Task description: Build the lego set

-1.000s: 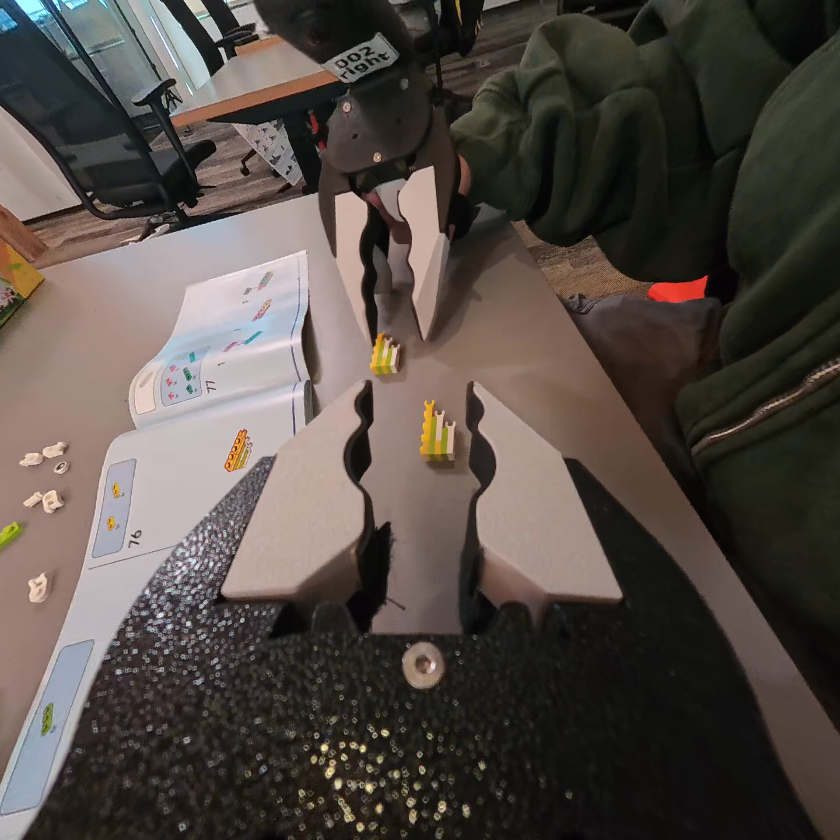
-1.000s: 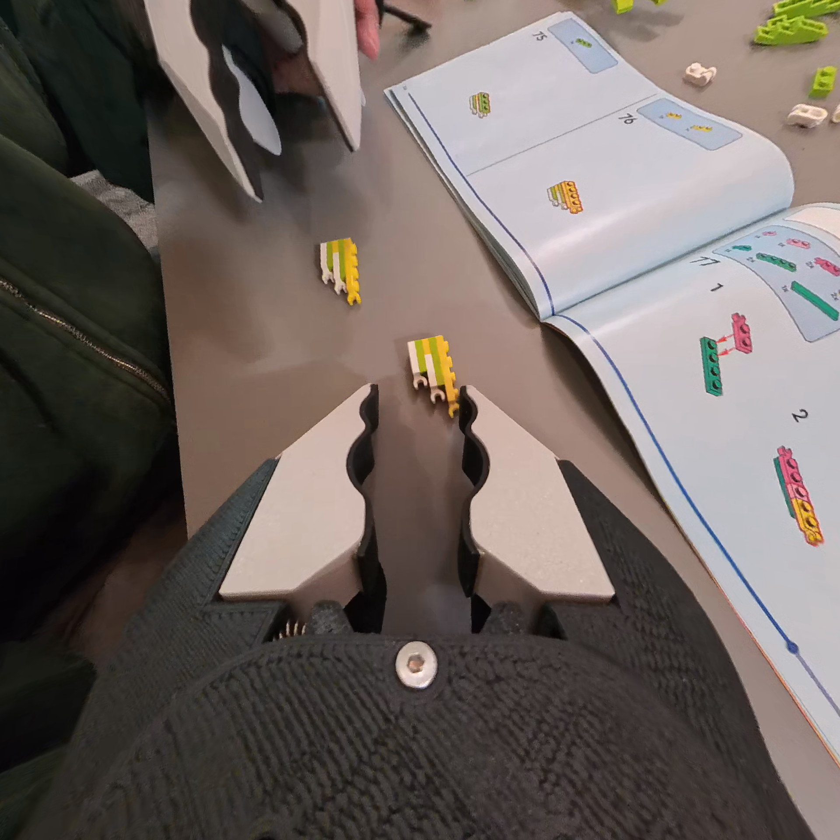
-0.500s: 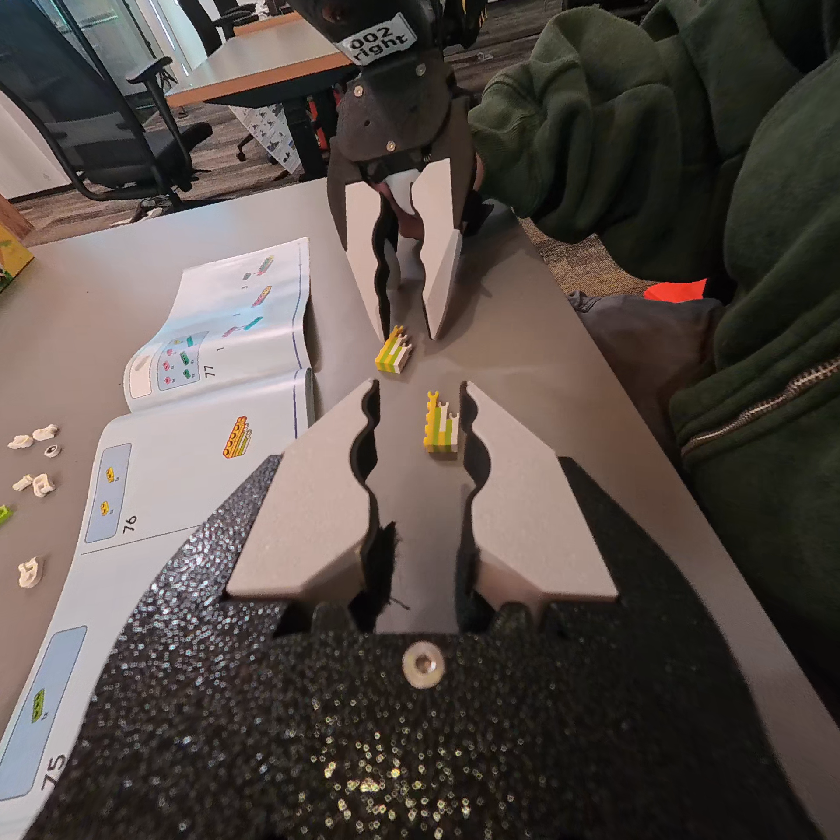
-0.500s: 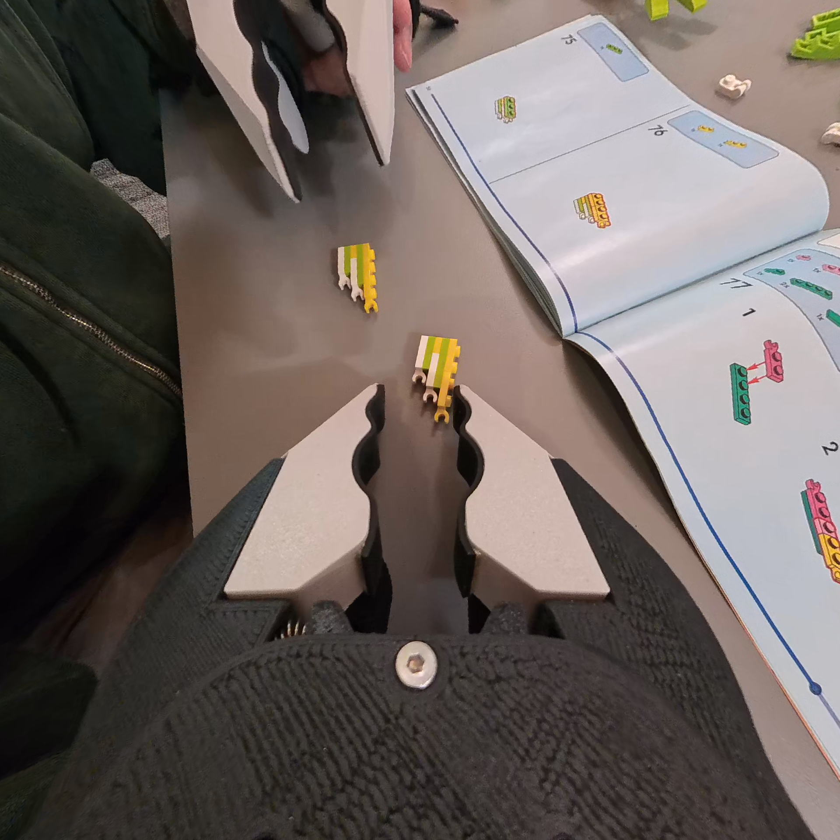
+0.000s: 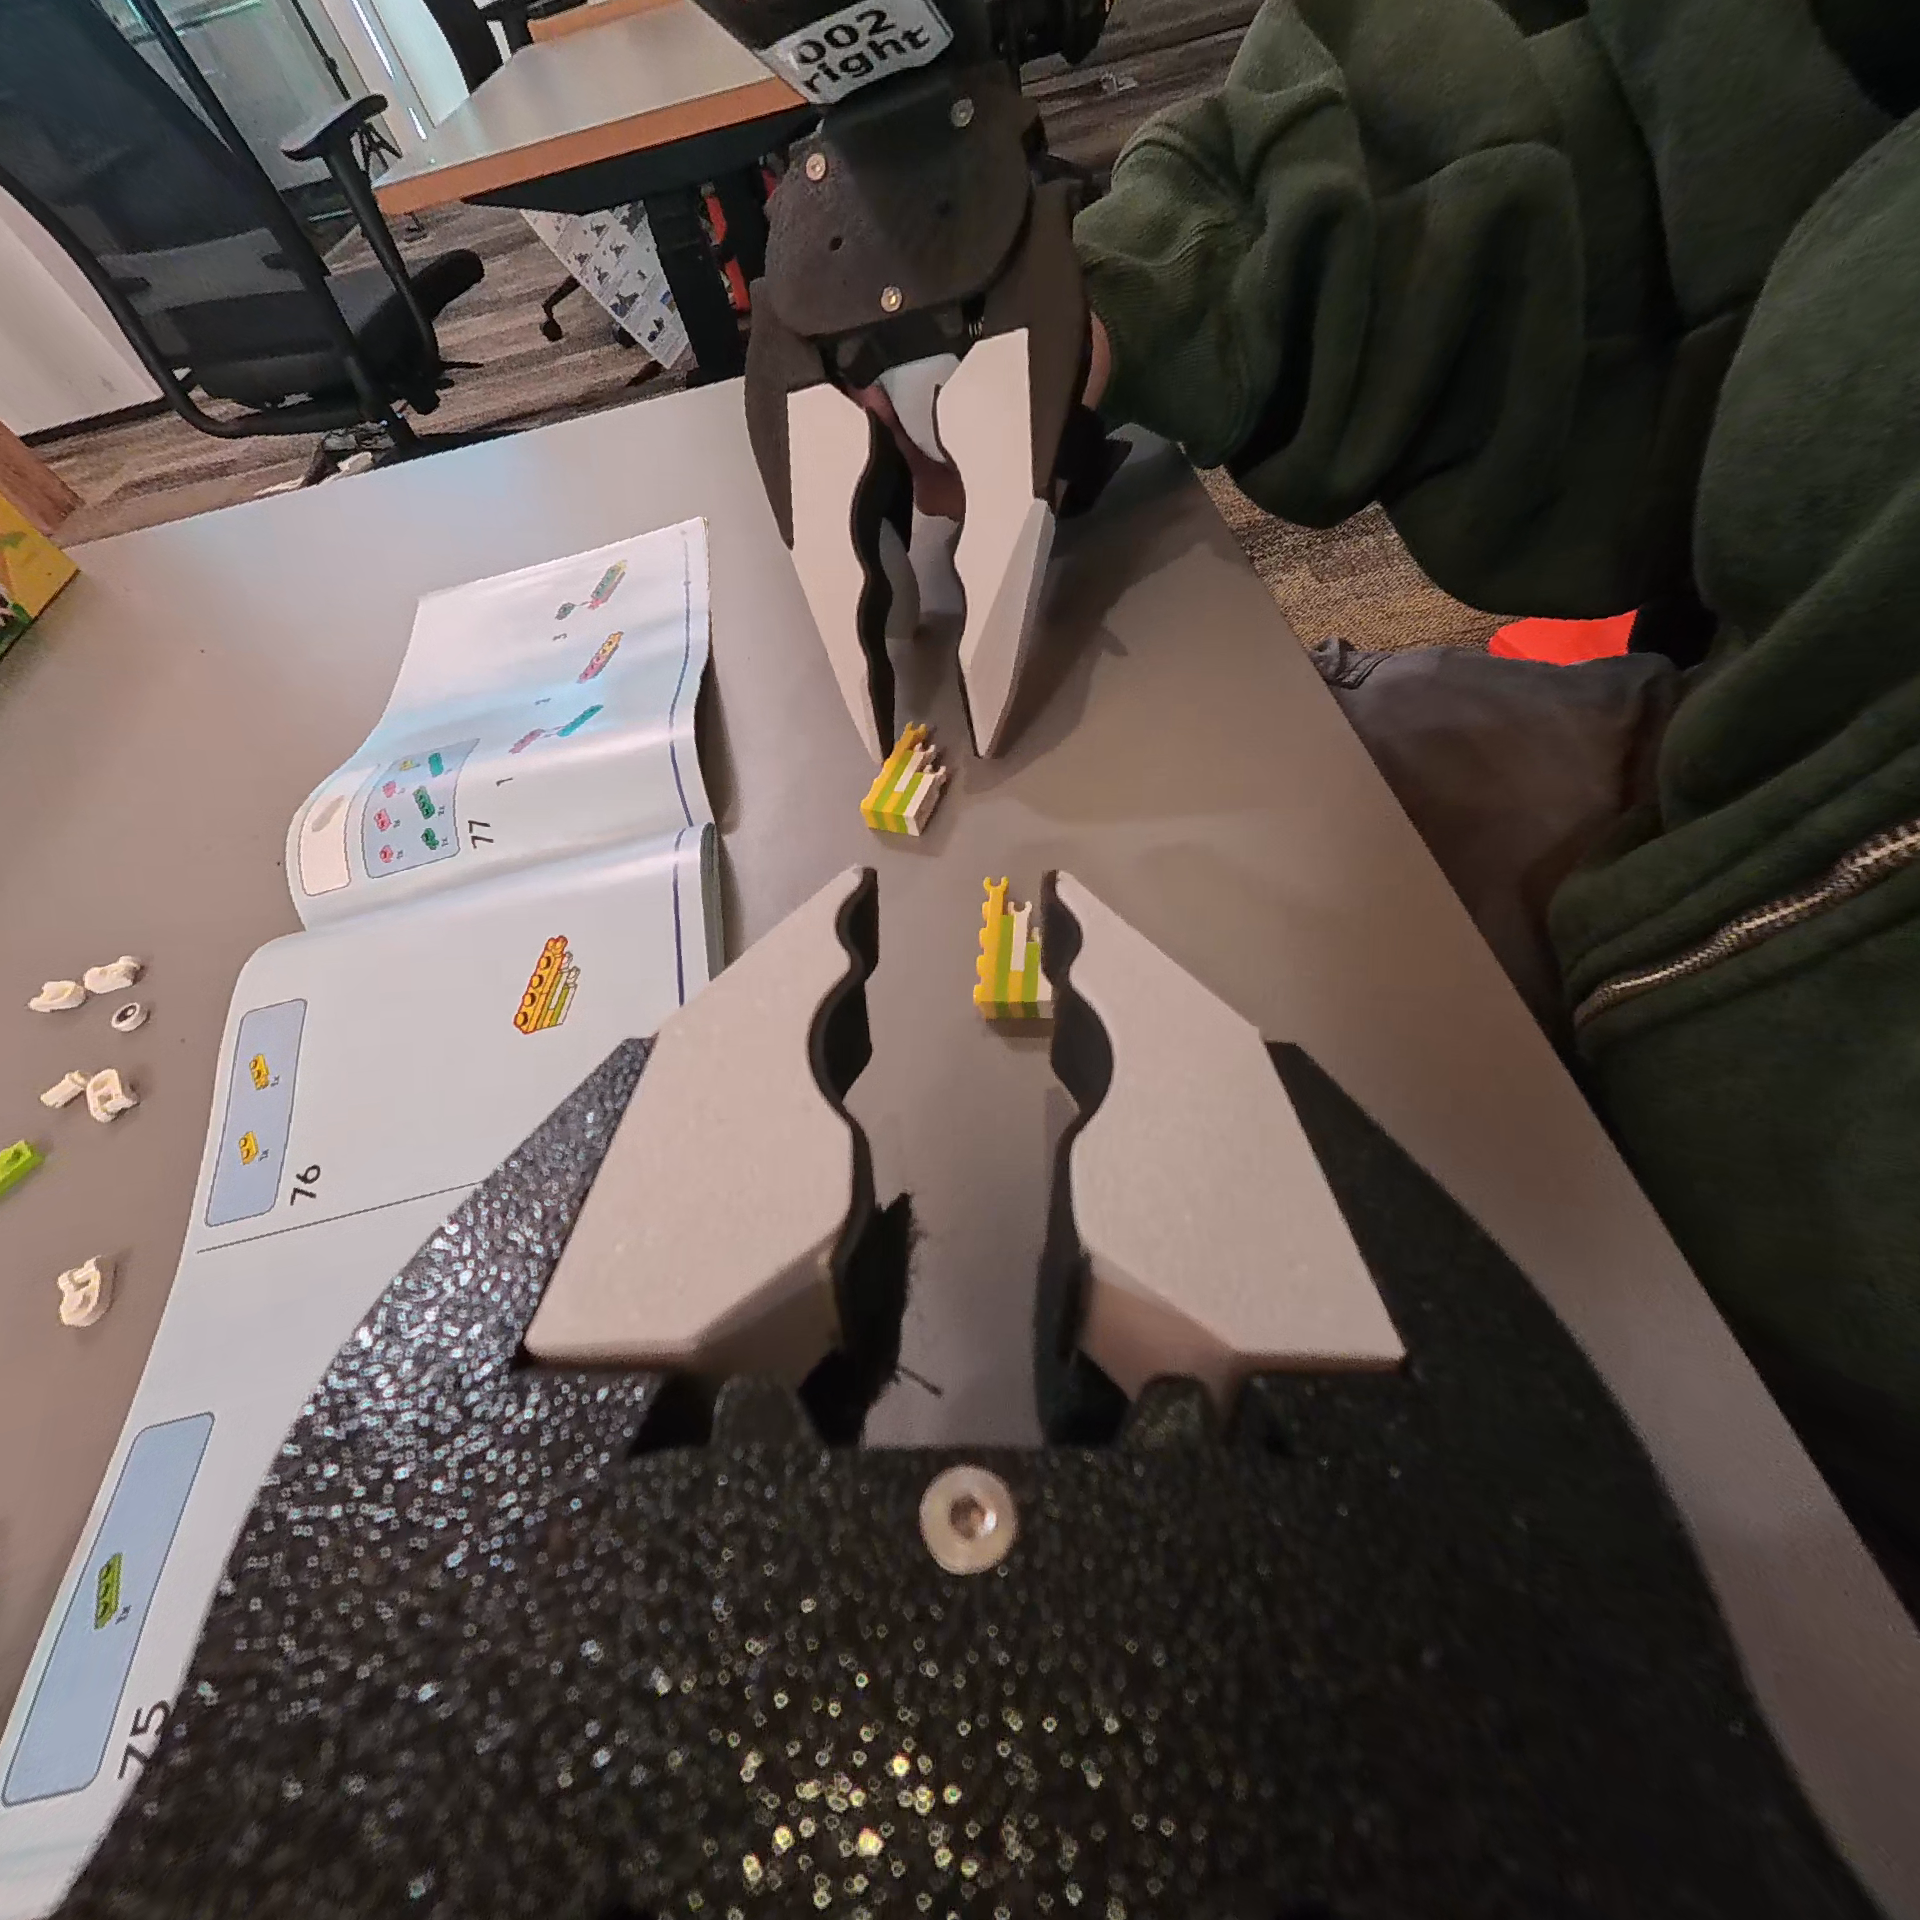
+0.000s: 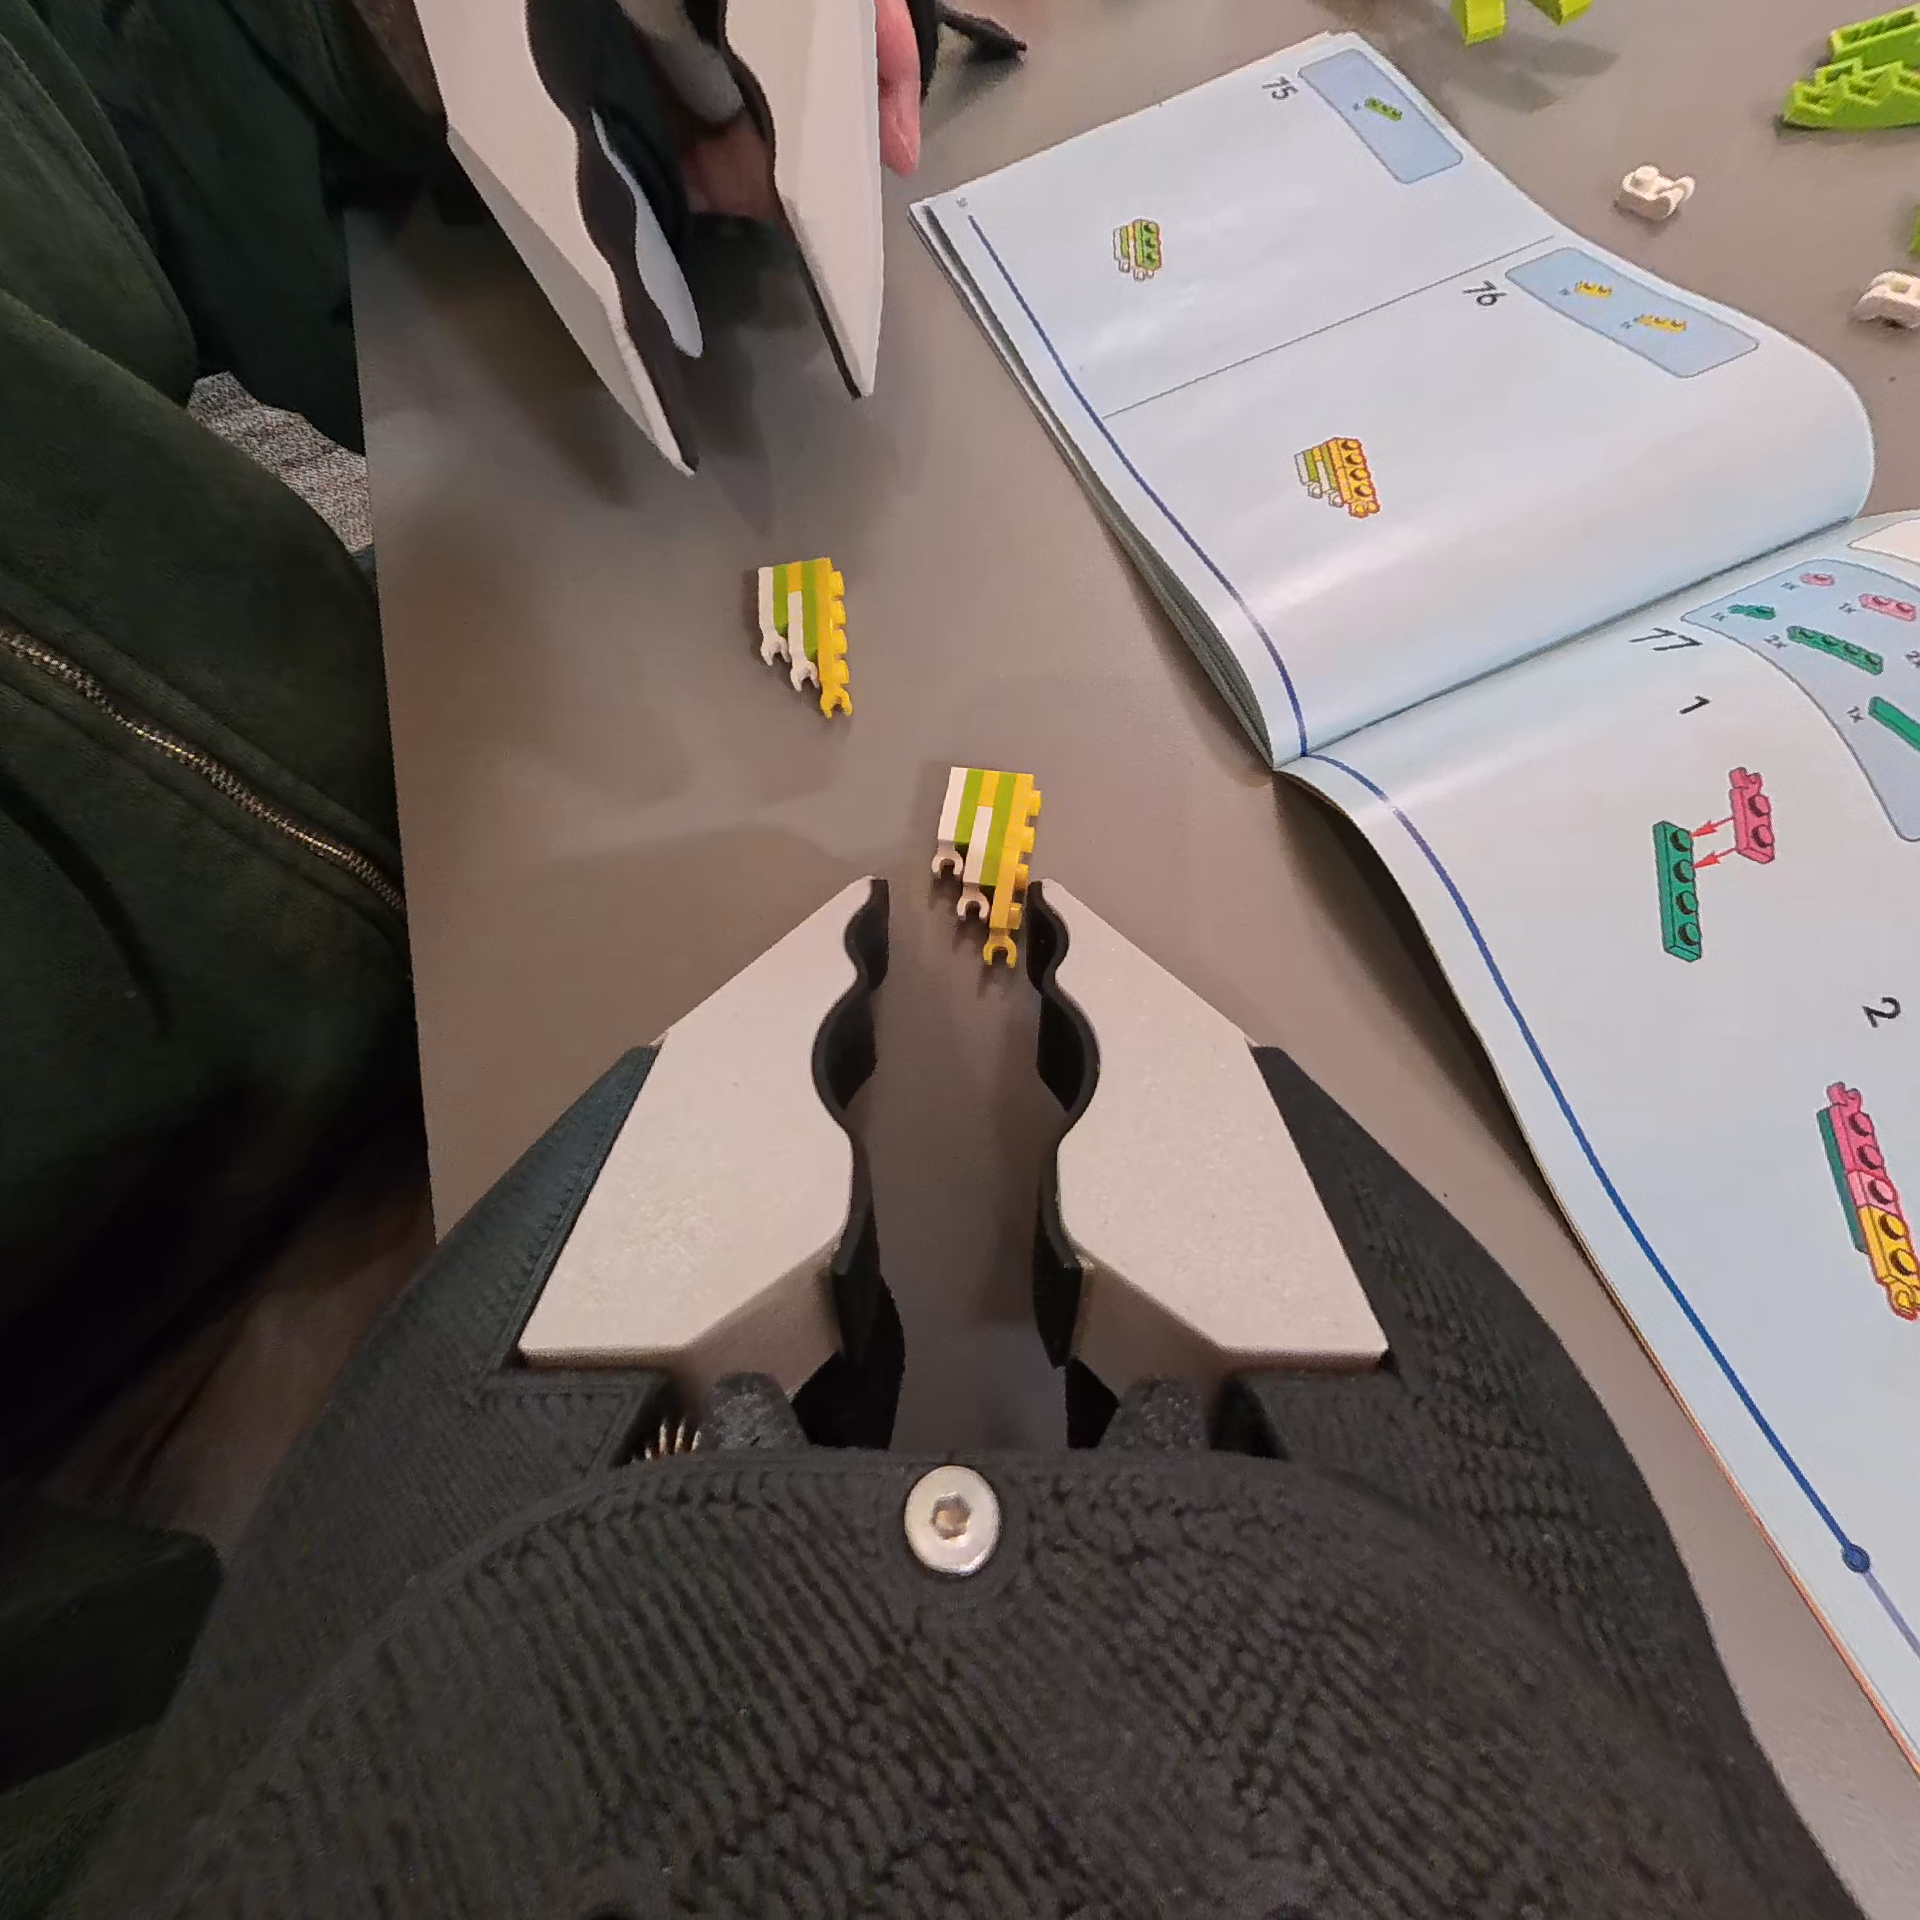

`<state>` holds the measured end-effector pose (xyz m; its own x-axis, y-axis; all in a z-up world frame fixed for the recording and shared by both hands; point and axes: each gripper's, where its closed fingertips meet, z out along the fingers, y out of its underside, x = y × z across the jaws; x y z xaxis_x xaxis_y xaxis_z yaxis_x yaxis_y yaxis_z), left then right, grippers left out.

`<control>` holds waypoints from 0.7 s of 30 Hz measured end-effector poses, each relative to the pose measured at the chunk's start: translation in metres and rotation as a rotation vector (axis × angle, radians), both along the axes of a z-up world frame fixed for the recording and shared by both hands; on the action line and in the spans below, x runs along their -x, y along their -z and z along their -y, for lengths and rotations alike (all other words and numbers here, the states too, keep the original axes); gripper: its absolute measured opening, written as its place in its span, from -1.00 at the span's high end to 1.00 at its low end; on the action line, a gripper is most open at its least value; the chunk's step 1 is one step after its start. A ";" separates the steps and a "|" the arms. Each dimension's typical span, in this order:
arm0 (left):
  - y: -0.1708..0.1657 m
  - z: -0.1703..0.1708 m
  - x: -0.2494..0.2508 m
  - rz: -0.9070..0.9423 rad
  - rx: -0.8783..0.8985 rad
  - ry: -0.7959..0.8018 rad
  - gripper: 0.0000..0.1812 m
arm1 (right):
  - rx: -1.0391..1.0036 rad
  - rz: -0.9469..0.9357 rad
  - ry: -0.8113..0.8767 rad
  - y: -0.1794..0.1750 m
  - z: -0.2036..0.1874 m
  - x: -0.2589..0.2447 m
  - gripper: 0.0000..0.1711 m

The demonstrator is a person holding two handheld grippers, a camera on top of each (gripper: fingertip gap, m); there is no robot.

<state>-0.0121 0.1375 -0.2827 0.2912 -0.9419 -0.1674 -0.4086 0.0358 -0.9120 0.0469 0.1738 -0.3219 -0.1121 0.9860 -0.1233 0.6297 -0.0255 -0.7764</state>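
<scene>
Two small striped yellow, green and white lego assemblies lie on the grey table. One [image 5: 1006, 961] lies between my left gripper's [image 5: 956, 883] open fingertips, close to the right finger; in the right wrist view it [image 6: 800, 634] is the farther one. The other [image 6: 987, 847] lies at my right gripper's [image 6: 956, 888] open fingertips, against the right finger. In the left wrist view it [image 5: 904, 795] sits just below the right gripper [image 5: 935, 748], which points down at it. The left gripper [image 6: 774, 426] shows at the top of the right wrist view. Neither gripper holds anything.
An open instruction booklet [image 5: 468, 987] lies beside the assemblies, also in the right wrist view [image 6: 1455, 468]. Small white pieces [image 5: 83, 987] and lime green pieces [image 6: 1849, 83] lie beyond it. The table edge [image 5: 1455, 935] runs next to a person in a dark green jacket [image 5: 1766, 727].
Both grippers have moved closer to their assemblies, so each now has one at its fingertips. The assembly by the right gripper has turned slightly.
</scene>
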 end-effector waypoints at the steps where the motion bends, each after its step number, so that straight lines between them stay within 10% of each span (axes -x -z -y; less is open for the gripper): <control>1: 0.000 0.000 0.000 -0.002 -0.001 0.000 0.69 | 0.000 0.000 0.000 0.000 0.000 0.000 0.71; 21: 0.002 0.000 0.000 -0.014 -0.010 0.002 0.71 | 0.001 0.000 0.006 -0.001 -0.001 0.000 0.73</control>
<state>-0.0120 0.1372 -0.2843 0.2864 -0.9409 -0.1810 -0.4216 0.0459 -0.9056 0.0470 0.1751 -0.3211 -0.1065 0.9866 -0.1238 0.6296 -0.0295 -0.7764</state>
